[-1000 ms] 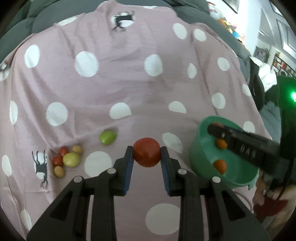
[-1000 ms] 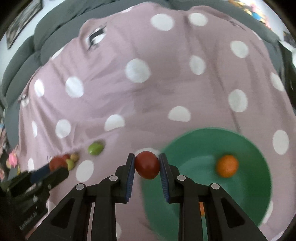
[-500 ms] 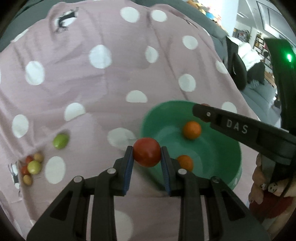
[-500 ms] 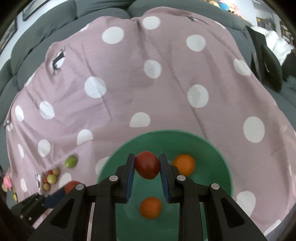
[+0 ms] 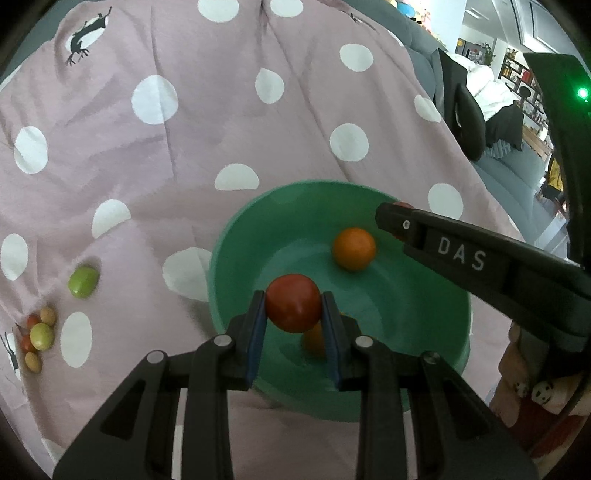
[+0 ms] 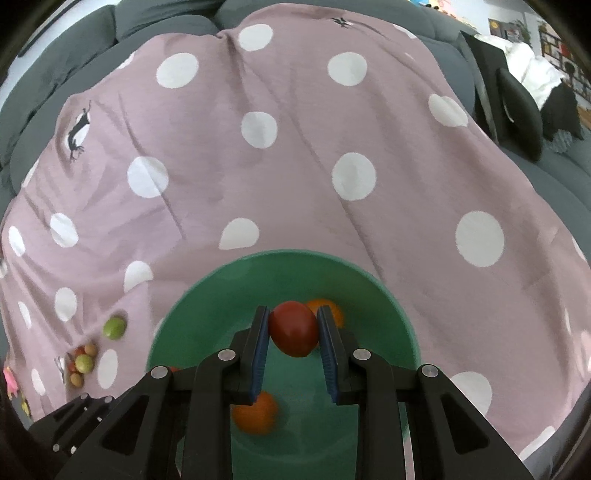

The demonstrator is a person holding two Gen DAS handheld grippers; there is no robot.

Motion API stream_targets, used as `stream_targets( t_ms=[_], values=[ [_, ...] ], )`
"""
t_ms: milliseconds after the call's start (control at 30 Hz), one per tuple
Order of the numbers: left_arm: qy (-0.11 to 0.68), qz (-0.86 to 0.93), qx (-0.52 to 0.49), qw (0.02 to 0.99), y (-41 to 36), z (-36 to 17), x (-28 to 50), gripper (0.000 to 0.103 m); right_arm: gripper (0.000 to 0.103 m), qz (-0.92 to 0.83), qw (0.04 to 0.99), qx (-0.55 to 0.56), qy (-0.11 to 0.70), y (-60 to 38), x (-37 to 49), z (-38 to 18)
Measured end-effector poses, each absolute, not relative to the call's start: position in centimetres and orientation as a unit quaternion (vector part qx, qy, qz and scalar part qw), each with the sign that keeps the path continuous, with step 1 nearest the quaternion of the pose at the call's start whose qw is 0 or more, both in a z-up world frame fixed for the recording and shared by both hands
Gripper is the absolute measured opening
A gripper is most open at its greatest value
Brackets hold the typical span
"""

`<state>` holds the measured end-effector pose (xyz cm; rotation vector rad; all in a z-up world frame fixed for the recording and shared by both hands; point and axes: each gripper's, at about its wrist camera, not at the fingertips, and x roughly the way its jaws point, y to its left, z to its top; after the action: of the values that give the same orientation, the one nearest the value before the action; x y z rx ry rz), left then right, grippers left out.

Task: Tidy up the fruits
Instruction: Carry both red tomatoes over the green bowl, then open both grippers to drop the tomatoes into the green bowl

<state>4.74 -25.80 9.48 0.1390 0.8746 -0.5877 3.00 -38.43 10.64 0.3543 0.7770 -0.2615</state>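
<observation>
My left gripper (image 5: 293,300) is shut on a red tomato (image 5: 291,314), held above the near left part of the green bowl (image 5: 236,236). Two oranges lie in the bowl, one (image 5: 354,248) at its far side and one (image 5: 313,341) half hidden behind my fingers. In the right wrist view my right gripper (image 6: 293,313) is shut on a darker red tomato (image 6: 295,332) over the middle of the bowl (image 6: 207,284), with oranges behind (image 6: 330,310) and below (image 6: 255,411) it. The right gripper (image 5: 391,218) also reaches in from the right in the left wrist view.
A green fruit (image 5: 83,282) and a cluster of small red, yellow and tan fruits (image 5: 38,336) lie on the pink polka-dot cloth (image 5: 184,166) left of the bowl. Grey sofa cushions (image 6: 166,14) border the cloth at the back, and dark cushions (image 5: 465,122) sit at the right.
Both grippers have carried their tomatoes to the right, from over the cloth to over the green bowl. The loose fruits have slid to the left edge of both views.
</observation>
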Motion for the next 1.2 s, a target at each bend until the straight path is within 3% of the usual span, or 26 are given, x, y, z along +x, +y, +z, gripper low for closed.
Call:
stream_targets(
  t_ms=[900,1033,1167,1200],
  values=[
    [0.446,-0.299,0.051,0.842,-27.4,8.8,5.2,0.031,0.028,-0.166,0.877,0.148,0.425,-39.9,4.0,9.1],
    [0.438,-0.300,0.048,0.846,-26.7,9.4,4.9,0.043,0.028,-0.169,0.877,0.144,0.426,-39.7,4.0,9.3],
    [0.428,-0.296,0.030,0.854,-25.0,10.6,4.7,0.052,0.048,-0.165,0.880,0.142,0.422,-39.2,4.0,9.6],
    [0.424,-0.292,0.026,0.857,-24.3,10.9,4.7,0.053,0.048,-0.166,0.881,0.140,0.420,-39.1,4.0,9.6]
  ],
)
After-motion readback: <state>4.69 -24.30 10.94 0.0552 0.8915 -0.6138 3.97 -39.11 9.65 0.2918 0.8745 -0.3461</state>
